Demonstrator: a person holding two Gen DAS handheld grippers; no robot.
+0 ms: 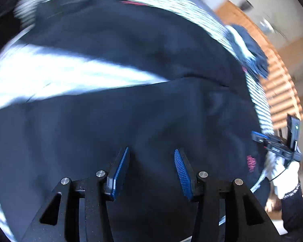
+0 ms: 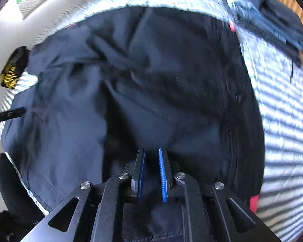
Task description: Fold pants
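Dark navy pants [image 1: 131,111] lie spread on a bed with a blue-and-white striped cover [image 1: 50,74]. A fold line crosses them, and a pink print [image 1: 251,163] shows near their right edge. My left gripper [image 1: 152,149] hovers over the pants, open, with nothing between its blue pads. In the right wrist view the pants [image 2: 151,80] are creased and fill the middle. My right gripper [image 2: 152,149] is low over them. Its pads stand a narrow gap apart, with dark cloth showing in the gap but not pinched. Both views are motion-blurred.
A pile of folded dark clothes [image 2: 272,20] sits at the bed's far right corner [image 1: 250,48]. Beyond that edge is wooden floor [image 1: 282,84]. A white-gloved hand [image 1: 286,179] holds a black device at the right. A yellow-and-black item [image 2: 12,70] lies at the left edge.
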